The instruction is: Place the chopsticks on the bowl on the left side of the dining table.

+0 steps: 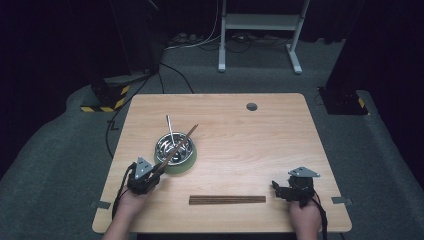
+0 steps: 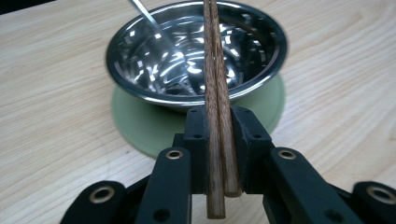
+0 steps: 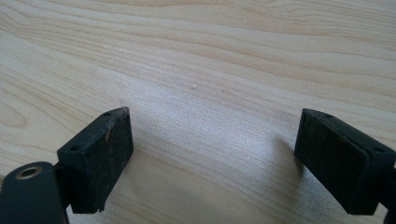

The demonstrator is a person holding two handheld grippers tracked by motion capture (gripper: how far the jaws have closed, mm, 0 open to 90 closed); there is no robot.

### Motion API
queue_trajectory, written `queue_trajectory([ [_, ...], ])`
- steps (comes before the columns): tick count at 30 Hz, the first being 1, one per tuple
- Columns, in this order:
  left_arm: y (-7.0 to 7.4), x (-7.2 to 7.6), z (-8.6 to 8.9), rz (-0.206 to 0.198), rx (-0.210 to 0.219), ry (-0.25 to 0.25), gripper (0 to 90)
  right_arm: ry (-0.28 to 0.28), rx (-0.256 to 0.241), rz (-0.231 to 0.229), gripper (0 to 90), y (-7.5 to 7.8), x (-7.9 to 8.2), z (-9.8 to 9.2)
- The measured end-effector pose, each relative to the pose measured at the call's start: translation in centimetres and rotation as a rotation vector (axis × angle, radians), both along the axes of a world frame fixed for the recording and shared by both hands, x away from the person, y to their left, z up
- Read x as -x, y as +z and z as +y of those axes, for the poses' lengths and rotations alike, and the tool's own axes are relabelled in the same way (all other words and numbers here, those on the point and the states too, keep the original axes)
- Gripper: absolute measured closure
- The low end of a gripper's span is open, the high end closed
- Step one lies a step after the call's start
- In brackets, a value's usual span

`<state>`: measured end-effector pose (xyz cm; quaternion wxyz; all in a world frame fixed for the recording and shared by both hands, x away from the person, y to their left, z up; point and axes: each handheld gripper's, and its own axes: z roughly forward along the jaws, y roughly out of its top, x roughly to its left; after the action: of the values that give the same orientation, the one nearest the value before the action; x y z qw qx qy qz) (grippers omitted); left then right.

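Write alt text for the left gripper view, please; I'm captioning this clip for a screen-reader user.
The left tongs are shut on a pair of brown wooden chopsticks that run forward over a shiny metal bowl. The bowl sits on a pale green coaster on a light wooden table, with a thin metal utensil leaning inside it.

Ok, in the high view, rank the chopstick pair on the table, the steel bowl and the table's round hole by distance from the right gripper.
From the right gripper:
1. Chopstick pair on the table, just to its left, near the front edge.
2. Steel bowl, farther left, on a green coaster.
3. Round hole, near the table's far edge.
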<state>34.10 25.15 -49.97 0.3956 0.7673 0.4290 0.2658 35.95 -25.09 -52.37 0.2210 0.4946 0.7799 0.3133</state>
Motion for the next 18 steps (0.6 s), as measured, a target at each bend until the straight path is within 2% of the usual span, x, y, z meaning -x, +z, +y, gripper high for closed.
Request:
queue_trajectory([
  [3, 0.01, 0.15, -0.3, -0.002, -0.003, -0.038, 76.6, 0.002, 0.001, 0.002, 11.0, 0.02, 0.01, -0.01],
  [9, 0.0, 0.33, -0.62, 0.003, 0.009, -0.079, 76.6, 0.002, 0.0, 0.003, 11.0, 0.02, 0.01, -0.01],
  [18, -0.03, 0.3, -0.6, 0.011, 0.02, -0.096, 76.4, 0.004, -0.001, 0.003, 11.0, 0.02, 0.0, -0.01],
])
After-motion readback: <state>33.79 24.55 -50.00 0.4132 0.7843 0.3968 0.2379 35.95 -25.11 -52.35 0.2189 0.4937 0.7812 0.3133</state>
